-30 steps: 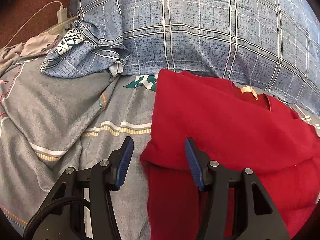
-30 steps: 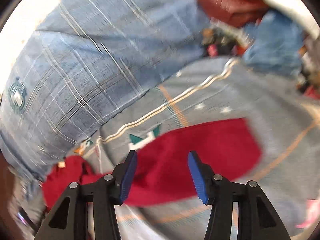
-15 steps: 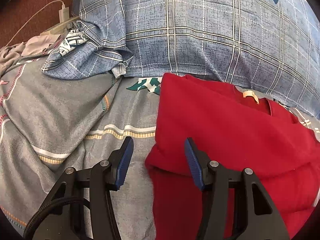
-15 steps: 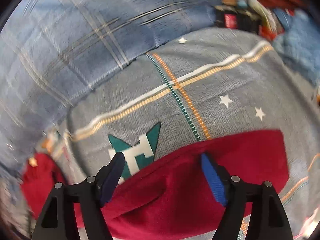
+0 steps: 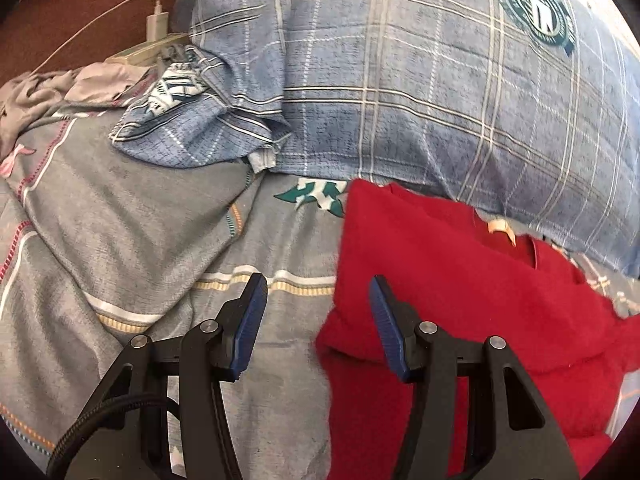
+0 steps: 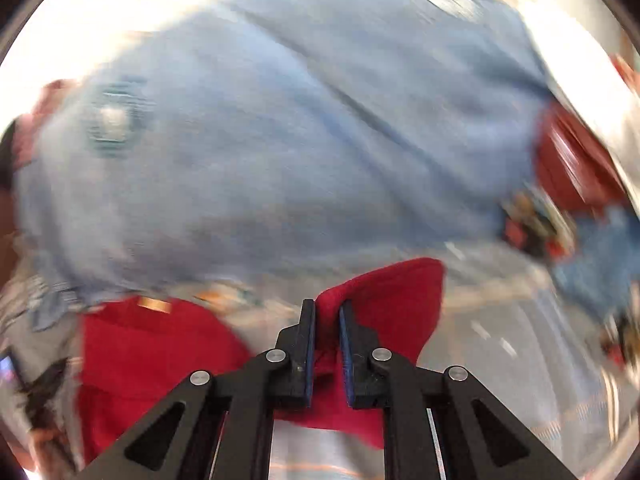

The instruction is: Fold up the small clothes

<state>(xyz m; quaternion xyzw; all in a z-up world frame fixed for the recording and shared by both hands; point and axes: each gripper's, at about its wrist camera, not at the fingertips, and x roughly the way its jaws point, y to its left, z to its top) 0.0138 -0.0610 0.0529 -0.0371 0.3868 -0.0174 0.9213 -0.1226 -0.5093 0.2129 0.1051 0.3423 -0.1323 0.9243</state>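
A red shirt (image 5: pixel 448 288) lies partly folded on the grey patterned bedsheet (image 5: pixel 120 220), its collar label toward the blue plaid pillow. My left gripper (image 5: pixel 316 312) is open and empty, straddling the shirt's left edge, its right finger over the red cloth. In the blurred right wrist view my right gripper (image 6: pixel 326 320) is shut on a sleeve of the red shirt (image 6: pixel 384 300) and holds it lifted above the sheet. The shirt's body (image 6: pixel 152 344) lies to the lower left there.
A large blue plaid pillow (image 5: pixel 420 92) lies behind the shirt. A crumpled plaid pillowcase (image 5: pixel 188 120), a grey garment (image 5: pixel 52 92) and a white charger with cable (image 5: pixel 154 26) sit at the far left. Blurred colourful items (image 6: pixel 560 220) lie at the right.
My right gripper has closed on the red sleeve and lifted it, swinging fast toward the pillow. My left gripper has drifted slightly left off the shirt and stays open.
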